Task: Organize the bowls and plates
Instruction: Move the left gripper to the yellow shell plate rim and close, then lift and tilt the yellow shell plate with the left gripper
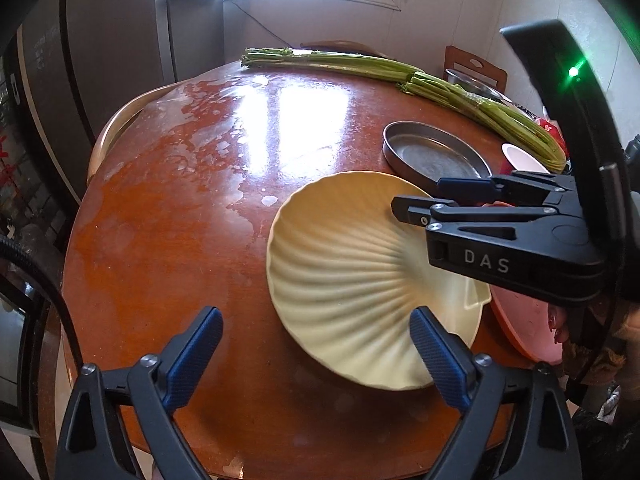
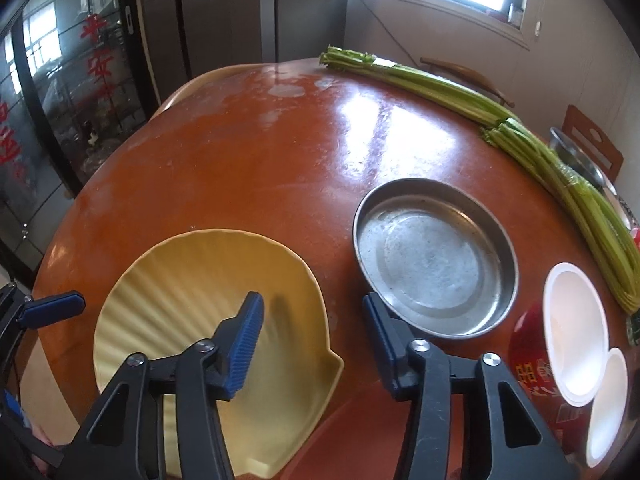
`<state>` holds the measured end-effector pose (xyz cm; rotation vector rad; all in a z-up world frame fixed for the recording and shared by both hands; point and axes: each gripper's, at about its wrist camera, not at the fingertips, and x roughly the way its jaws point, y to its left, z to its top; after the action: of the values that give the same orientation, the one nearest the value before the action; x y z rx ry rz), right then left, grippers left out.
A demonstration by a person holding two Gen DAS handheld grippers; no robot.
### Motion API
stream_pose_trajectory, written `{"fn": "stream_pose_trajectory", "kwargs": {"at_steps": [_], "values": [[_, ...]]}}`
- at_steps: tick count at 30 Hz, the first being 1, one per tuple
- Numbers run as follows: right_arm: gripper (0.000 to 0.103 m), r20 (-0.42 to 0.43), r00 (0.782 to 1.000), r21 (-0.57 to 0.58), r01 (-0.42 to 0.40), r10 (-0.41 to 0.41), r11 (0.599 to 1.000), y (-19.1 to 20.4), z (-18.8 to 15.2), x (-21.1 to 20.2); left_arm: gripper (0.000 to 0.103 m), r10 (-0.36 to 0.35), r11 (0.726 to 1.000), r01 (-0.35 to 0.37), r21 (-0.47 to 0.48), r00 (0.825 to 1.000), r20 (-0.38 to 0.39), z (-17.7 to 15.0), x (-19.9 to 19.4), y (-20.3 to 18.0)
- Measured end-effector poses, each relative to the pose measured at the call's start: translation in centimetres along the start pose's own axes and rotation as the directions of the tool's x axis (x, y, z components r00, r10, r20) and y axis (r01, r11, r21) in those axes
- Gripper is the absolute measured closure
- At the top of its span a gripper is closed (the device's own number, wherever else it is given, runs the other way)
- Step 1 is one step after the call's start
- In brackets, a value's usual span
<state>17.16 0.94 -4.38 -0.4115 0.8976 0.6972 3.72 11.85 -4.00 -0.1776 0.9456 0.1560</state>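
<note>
A cream shell-shaped plate [image 1: 352, 280] lies on the round red-brown table [image 1: 192, 200]; it also shows in the right wrist view [image 2: 192, 300]. My left gripper [image 1: 316, 356] is open just in front of the plate's near edge, holding nothing. My right gripper [image 2: 312, 340] is open above the plate's right side, empty; it shows from the side in the left wrist view [image 1: 416, 200]. A round metal pan [image 2: 436, 256] sits to the plate's right. A red bowl with a white inside [image 2: 568, 332] and a second white bowl [image 2: 608, 404] sit further right.
Long bunches of green celery [image 2: 560, 168] lie along the table's far right side. A pink-orange plate [image 1: 524, 328] lies under the cream plate's right edge. A metal basin [image 2: 580, 156] and a wooden chair [image 2: 592, 140] stand behind the celery. A fridge [image 2: 224, 12] is beyond the table.
</note>
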Motion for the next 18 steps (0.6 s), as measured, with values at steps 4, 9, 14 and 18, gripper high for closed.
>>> {"fn": "stream_pose_trajectory", "kwargs": {"at_steps": [4,9,14,18], "values": [[0.066,-0.014,0.998,0.012,-0.053,0.053,0.999,-0.1,-0.4,0.9,0.029,-0.009,1.0,0.009,-0.011,1.0,-0.017,0.1,0.5,0.1],[0.068,-0.001,0.998,0.009,-0.062,0.062,0.998,0.2,-0.6,0.6,0.055,-0.016,0.999,0.015,-0.049,1.0,-0.024,0.0,1.0,0.4],[0.068,0.013,0.996,0.029,-0.086,0.085,0.996,0.1,-0.6,0.0,0.058,-0.035,0.995,0.034,-0.093,0.999,-0.016,0.5,1.2,1.0],[0.068,0.035,0.995,0.043,-0.1,0.099,0.994,0.2,-0.5,-0.8,0.06,-0.049,0.991,0.048,-0.125,0.999,-0.008,1.3,1.1,2.0]]}}
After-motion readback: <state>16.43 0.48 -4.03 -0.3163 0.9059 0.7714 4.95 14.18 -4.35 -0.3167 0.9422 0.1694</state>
